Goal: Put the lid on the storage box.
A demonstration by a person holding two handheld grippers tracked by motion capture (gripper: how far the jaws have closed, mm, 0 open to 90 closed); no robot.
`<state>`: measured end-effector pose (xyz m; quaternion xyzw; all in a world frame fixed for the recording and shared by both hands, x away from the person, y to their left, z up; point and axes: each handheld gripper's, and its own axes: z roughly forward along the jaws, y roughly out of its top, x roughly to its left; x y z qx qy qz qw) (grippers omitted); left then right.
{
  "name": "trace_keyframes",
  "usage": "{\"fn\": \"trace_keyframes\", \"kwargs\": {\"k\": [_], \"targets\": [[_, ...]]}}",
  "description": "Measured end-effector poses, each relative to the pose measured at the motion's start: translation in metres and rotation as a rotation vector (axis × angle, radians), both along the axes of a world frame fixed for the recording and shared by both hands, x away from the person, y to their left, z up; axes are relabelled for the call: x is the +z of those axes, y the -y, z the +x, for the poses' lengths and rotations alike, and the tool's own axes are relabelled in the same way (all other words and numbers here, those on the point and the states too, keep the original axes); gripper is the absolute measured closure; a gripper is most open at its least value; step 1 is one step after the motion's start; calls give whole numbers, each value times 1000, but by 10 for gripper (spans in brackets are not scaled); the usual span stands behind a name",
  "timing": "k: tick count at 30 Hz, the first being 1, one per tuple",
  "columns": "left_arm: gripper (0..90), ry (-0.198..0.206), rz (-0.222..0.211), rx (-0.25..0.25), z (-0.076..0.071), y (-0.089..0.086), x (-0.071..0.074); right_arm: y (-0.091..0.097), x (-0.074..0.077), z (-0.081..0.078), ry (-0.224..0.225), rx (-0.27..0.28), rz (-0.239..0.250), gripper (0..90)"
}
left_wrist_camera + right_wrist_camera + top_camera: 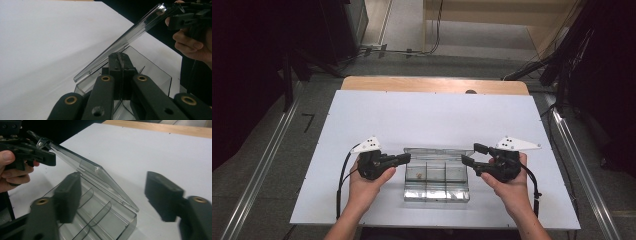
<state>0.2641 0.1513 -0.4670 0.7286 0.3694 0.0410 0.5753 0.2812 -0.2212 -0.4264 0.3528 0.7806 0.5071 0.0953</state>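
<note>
Here the clear plastic compartment box (436, 175), lid raised, has the left hand-held gripper (406, 158) clamped on its wall, right hand-held gripper (471, 154) apart.

White table board (427, 115) – wooden edge (432, 84) behind, cables (377, 50) on floor.

blk claws (404, 159), brass screws, grey plates (367, 145)
</note>
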Motion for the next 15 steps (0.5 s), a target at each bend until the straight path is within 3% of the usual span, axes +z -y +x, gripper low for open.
{"fn": "trace_keyframes", "kwargs": {"k": [7, 15], "targets": [[900, 2, 0, -3, 0, 0, 0, 6, -5, -2, -30, 7, 18, 7], [900, 1, -4, -3, 0, 0, 0, 15, -17, -3, -84, -27, 62, 0]]}}
